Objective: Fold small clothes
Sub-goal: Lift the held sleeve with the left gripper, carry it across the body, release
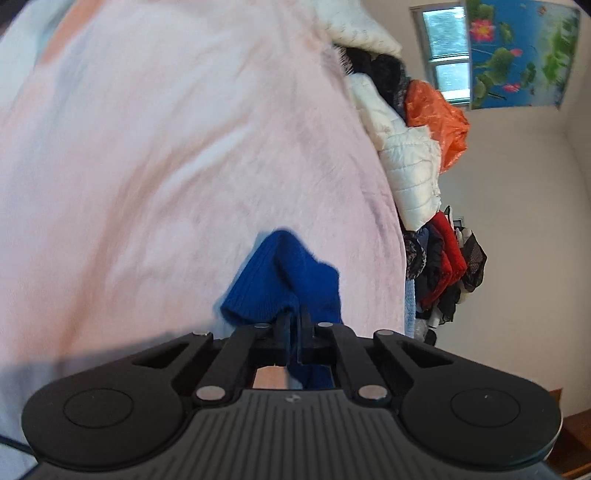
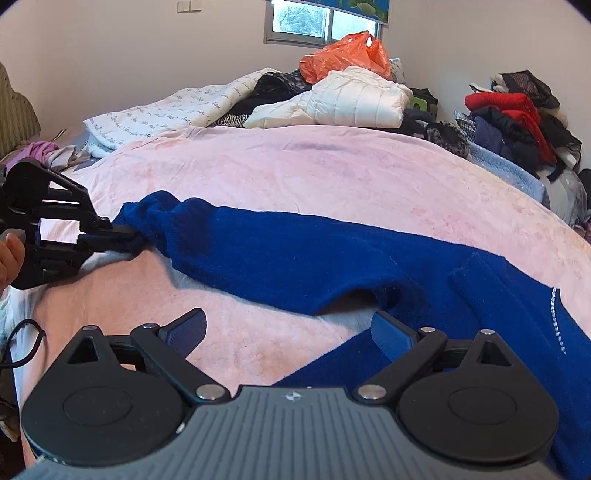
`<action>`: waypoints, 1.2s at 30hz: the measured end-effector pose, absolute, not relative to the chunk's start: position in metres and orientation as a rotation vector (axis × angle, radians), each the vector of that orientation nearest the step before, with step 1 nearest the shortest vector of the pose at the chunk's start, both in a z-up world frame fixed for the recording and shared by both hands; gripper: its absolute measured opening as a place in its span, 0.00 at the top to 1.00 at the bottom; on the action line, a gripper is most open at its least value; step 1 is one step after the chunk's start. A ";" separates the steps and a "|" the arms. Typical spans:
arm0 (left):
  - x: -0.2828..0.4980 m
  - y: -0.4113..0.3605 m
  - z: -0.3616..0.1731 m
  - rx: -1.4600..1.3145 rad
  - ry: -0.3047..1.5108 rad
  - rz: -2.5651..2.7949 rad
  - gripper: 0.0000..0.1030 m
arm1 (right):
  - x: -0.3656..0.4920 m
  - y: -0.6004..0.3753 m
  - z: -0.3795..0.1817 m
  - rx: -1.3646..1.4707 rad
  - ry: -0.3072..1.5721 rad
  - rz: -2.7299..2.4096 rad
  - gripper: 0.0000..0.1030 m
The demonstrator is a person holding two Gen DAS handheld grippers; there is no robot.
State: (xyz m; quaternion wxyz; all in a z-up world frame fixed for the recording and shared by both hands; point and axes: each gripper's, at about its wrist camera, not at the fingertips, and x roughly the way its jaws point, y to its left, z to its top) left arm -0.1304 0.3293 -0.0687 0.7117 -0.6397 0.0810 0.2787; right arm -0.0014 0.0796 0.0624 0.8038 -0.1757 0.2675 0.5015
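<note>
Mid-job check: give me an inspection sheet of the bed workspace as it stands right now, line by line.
Surface: pink blanket spread over the bed, lightly wrinkled.
Job's things: blue sweater lying on the blanket, one sleeve stretched out, cuff bunched.
Clutter: white puffer jacket, orange plastic bag, printed white quilt at the far side; red and dark clothes pile to the right.
Grippers: left gripper shut on the sleeve cuff; right gripper open above the sweater's body, holding nothing.
Cables: black cable looping at the near left.
Surroundings: window, pale walls.
</note>
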 end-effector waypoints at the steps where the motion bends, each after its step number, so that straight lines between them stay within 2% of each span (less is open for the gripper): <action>1: -0.135 0.331 -0.056 -1.333 0.164 0.654 0.97 | -0.001 0.077 0.063 -0.372 0.576 1.070 0.06; 4: -0.154 0.342 -0.017 -1.105 0.105 0.773 0.97 | 0.003 0.070 0.063 -0.352 0.589 1.059 0.05; 7: -0.177 0.363 0.007 -1.007 0.046 0.886 0.97 | 0.008 0.062 0.061 -0.319 0.615 1.054 0.05; 10: -0.186 0.381 0.014 -0.970 0.077 0.939 0.97 | 0.013 0.057 0.061 -0.277 0.644 1.048 0.04; 12: -0.178 0.385 0.011 -0.902 0.194 0.976 0.97 | 0.016 0.053 0.060 -0.255 0.665 1.045 0.04; 16: -0.182 0.379 -0.021 -1.025 0.310 0.968 0.97 | 0.021 0.048 0.057 -0.227 0.691 1.033 0.04; 20: -0.184 0.363 -0.034 -1.140 0.310 0.857 0.93 | 0.025 0.044 0.055 -0.209 0.711 1.025 0.04; 22: -0.178 0.357 -0.033 -1.157 0.302 0.796 0.83 | 0.026 0.043 0.054 -0.207 0.717 1.020 0.04; 23: -0.173 0.356 -0.033 -1.169 0.309 0.765 0.64 | 0.027 0.042 0.053 -0.206 0.721 1.018 0.04; 24: -0.169 0.355 -0.033 -1.190 0.310 0.753 0.40 | 0.027 0.042 0.052 -0.204 0.725 1.016 0.04; 26: -0.165 0.351 -0.036 -1.222 0.282 0.761 0.24 | 0.026 0.042 0.051 -0.206 0.728 1.020 0.04; 32: -0.139 0.351 -0.041 -1.188 0.328 0.803 0.24 | 0.022 0.040 0.051 -0.219 0.720 1.026 0.04; 36: -0.133 0.359 -0.043 -1.159 0.265 0.894 0.25 | 0.023 0.036 0.053 -0.202 0.720 1.013 0.04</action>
